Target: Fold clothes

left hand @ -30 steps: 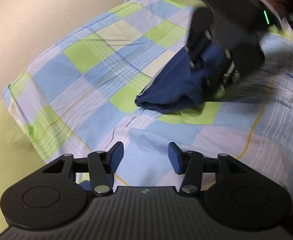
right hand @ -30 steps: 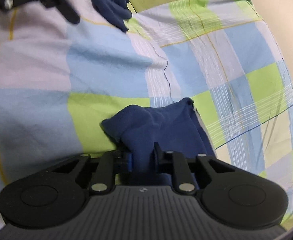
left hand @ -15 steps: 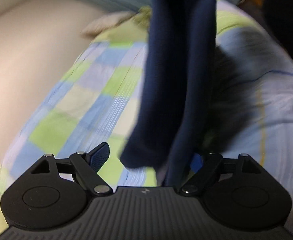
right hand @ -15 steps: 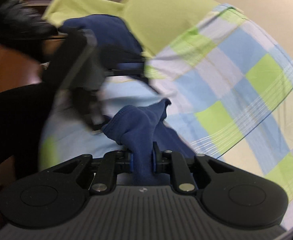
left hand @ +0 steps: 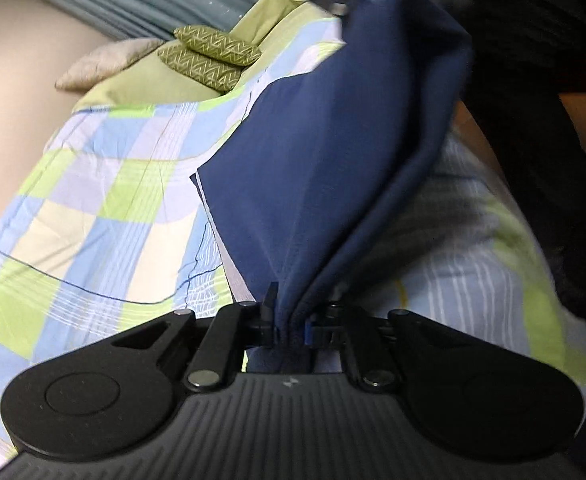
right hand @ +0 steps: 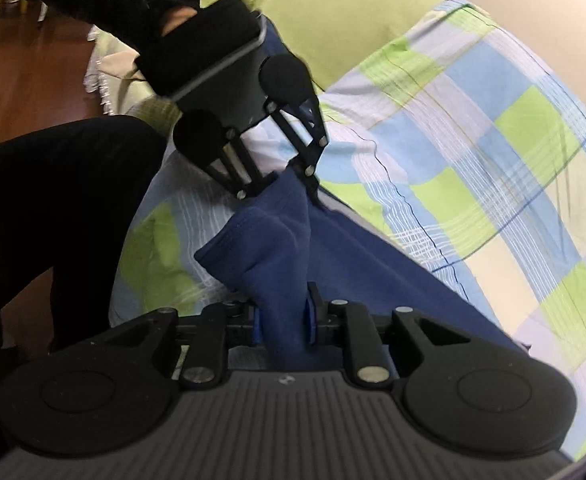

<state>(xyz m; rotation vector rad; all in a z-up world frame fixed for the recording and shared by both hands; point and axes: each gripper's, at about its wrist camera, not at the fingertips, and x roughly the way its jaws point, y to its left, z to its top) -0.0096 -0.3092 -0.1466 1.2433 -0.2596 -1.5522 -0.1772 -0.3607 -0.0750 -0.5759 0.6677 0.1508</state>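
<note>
Left gripper (left hand: 289, 320) is clamped tight on a bunched corner of the navy garment (left hand: 333, 152); right gripper (right hand: 283, 322) is pinched on another bunch of it, close by the left one; the cloth hangs lifted between them above the checked bedspread (left hand: 105, 196), a lower part trailing on it; no fold looks made yet, so spreading flat and folding appear still ahead.

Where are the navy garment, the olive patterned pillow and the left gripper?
navy garment (left hand: 325, 152), left wrist view, flat middle.
olive patterned pillow (left hand: 213, 54), left wrist view, top face.
left gripper (right hand: 293, 178), right wrist view, fingertips.
</note>
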